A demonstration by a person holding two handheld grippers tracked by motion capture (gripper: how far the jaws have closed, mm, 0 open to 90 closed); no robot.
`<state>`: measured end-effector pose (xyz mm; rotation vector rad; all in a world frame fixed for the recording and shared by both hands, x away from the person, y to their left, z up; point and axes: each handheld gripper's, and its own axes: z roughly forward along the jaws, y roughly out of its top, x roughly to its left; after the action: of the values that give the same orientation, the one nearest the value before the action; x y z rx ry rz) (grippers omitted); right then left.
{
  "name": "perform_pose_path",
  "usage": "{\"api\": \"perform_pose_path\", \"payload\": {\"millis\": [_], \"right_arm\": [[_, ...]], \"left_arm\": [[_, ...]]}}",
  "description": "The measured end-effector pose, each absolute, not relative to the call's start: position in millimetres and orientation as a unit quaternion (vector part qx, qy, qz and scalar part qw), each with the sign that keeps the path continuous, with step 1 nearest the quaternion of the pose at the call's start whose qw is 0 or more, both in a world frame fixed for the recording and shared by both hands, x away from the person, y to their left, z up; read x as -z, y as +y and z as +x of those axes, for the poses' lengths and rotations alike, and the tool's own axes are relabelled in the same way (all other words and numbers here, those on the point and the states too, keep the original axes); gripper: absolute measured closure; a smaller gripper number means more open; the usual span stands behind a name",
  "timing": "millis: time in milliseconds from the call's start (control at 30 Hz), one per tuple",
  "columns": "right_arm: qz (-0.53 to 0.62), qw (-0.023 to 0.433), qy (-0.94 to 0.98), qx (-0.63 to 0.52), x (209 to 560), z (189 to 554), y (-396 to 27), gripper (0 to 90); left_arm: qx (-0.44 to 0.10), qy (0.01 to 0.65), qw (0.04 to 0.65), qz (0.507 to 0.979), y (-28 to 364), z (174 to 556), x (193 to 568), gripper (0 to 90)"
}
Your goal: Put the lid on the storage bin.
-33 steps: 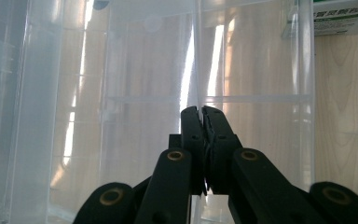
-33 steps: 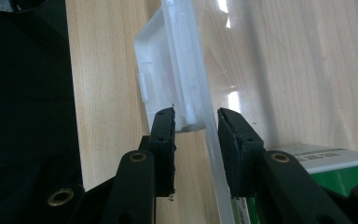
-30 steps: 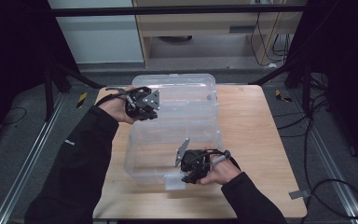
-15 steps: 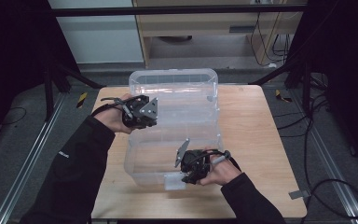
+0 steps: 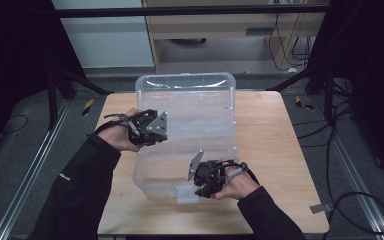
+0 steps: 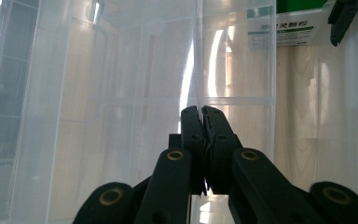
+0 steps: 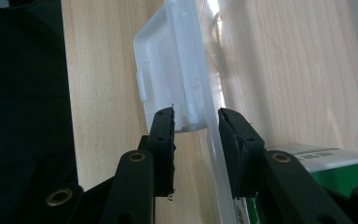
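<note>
we see a clear plastic storage box point(image 5: 187, 130) lying on the wooden table point(image 5: 275, 145), its long side running from the near edge toward the far edge, its lid on. at the near end sits a clear latch handle point(image 7: 168, 79), with a green-and-white label point(image 7: 317, 161) showing through the plastic just beside it. our right gripper point(image 5: 202, 182) is at that near end; in the right gripper view its jaws straddle the box's rim beside the latch, one pad outside and one inside, and we cannot tell whether the pads press on the plastic or stand just off it. our left gripper point(image 5: 152, 131) is at the box's left side, about halfway along; in the left gripper view point(image 6: 200, 116) its jaws are pressed together with nothing between them, their tips right at the clear wall. dark floor surrounds the table.
</note>
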<state>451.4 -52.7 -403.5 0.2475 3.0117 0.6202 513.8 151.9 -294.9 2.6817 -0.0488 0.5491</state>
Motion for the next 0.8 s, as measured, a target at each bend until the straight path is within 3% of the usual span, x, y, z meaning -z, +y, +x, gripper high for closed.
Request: {"api": "perform_pose_path", "payload": {"millis": [800], "right_arm": [[0.069, 0.037, 0.971, -0.227, 407, 449, -58, 65.1]], "left_arm": [[-0.184, -0.012, 0.214, 0.959, 158, 500, 301, 87.1]]}}
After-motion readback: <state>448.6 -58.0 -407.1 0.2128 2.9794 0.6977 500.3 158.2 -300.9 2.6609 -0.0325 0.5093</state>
